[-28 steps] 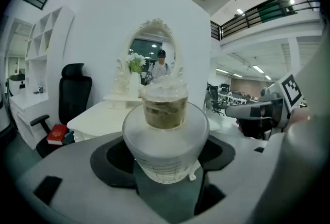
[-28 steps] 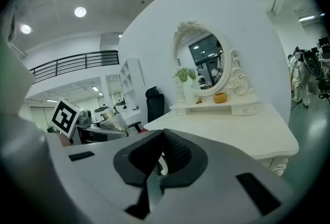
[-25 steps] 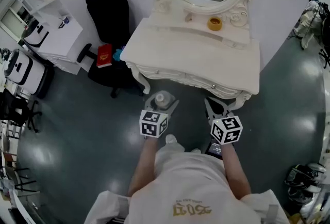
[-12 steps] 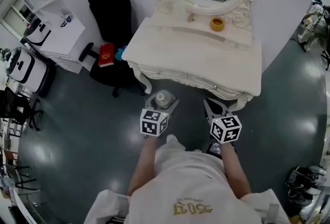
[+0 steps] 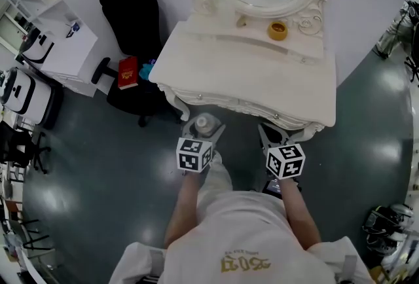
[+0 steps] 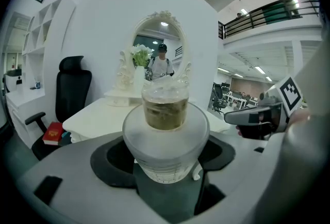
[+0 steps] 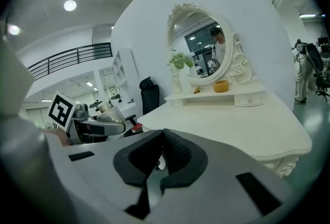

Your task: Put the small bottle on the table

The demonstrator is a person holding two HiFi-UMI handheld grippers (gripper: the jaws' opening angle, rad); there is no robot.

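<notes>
Just short of the table (image 5: 262,73) edge, over the floor (image 5: 118,165): gripping the bottle (image 6: 165,114) upright in the left gripper (image 5: 202,127), jaws spread wide and pressed on its frosted body. Cannot see the base behind the jaws, nor read the small print low on the body. From the head view, only a pale cap to make out. Alongside, right gripper (image 7: 159,152) pinched fully closed, holding nothing.
</notes>
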